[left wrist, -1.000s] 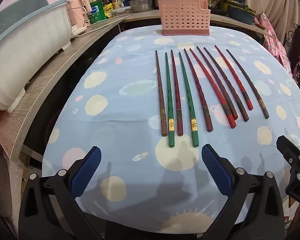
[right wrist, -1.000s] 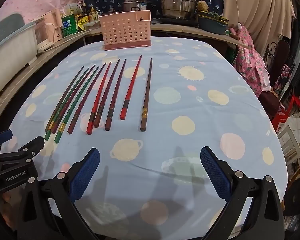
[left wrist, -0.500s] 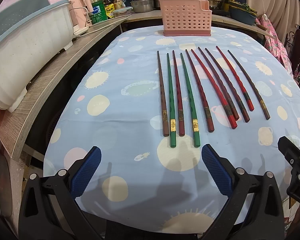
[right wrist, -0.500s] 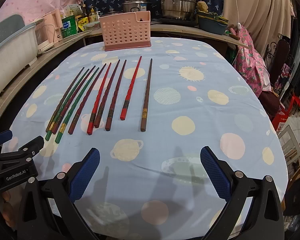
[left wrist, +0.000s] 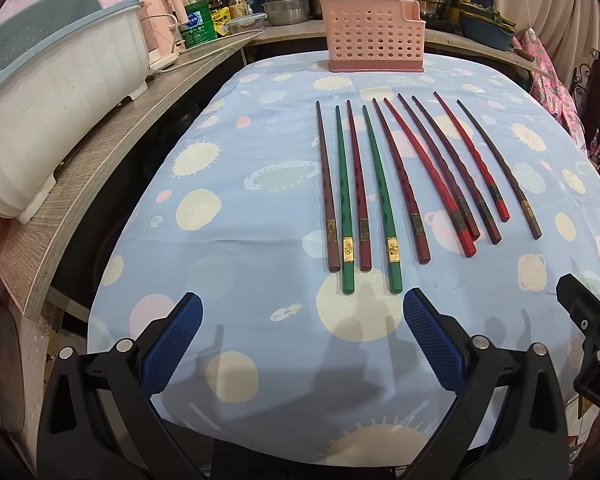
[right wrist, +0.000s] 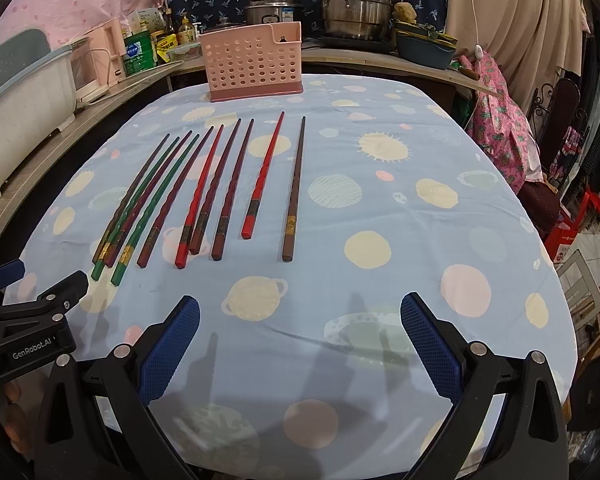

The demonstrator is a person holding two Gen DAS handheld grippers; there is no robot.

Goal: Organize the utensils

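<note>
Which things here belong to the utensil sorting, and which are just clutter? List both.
For the job:
chopsticks, ten in a row
pink holder
left gripper, right gripper, jaws open

Lying about:
steel pots
white tub
bottles

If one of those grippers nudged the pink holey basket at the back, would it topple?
Probably it would slide rather than tip: the pink perforated plastic basket sits on a wider base on the planet-print tablecloth. It looks thin-walled and seems empty, so likely light and easily shoved.
</note>
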